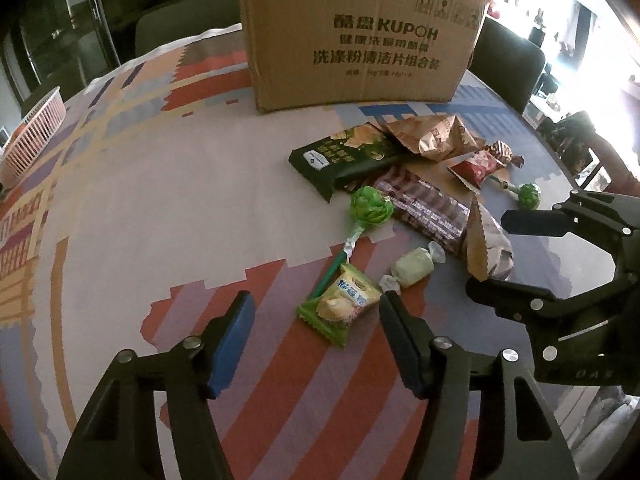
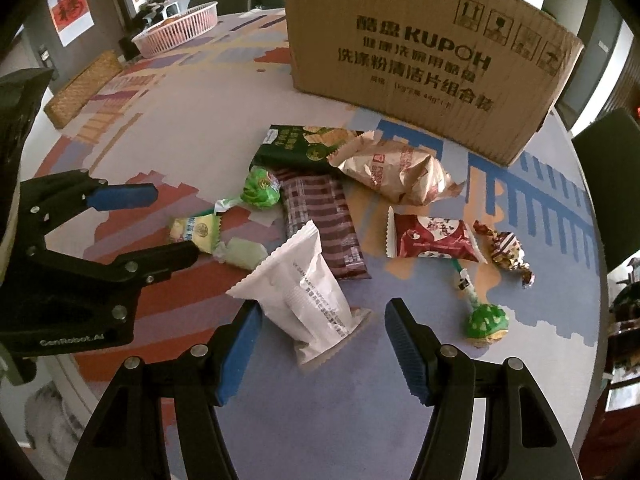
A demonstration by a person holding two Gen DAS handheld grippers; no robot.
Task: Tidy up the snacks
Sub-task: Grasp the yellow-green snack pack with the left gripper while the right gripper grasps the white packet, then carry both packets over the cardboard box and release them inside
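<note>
Cardboard box (image 2: 420, 52) reads "KUPOH" (Chinese lines seemingly detergent).

- Dark green cracker pack (image 2: 298, 144): flat, far side of the pile.
- Gold crinkled bag (image 2: 396, 174): overlapping its right end.
- Brown plaid bar (image 2: 324, 224): flat, centre.
- White pouch (image 2: 304, 300): nearest, tilted, resting on the bar.
- Red sachet (image 2: 434, 240): right.
- Two green lollipops (image 2: 262, 190) (image 2: 486, 320): left and near right.
- Yellow-green candy (image 2: 196, 230), pale wrapped sweet (image 2: 242, 254): left, touching.

Dim interior, blown-out window glare upper right, soft shadows, heavy fisheye warping with dark vignetted corners
</note>
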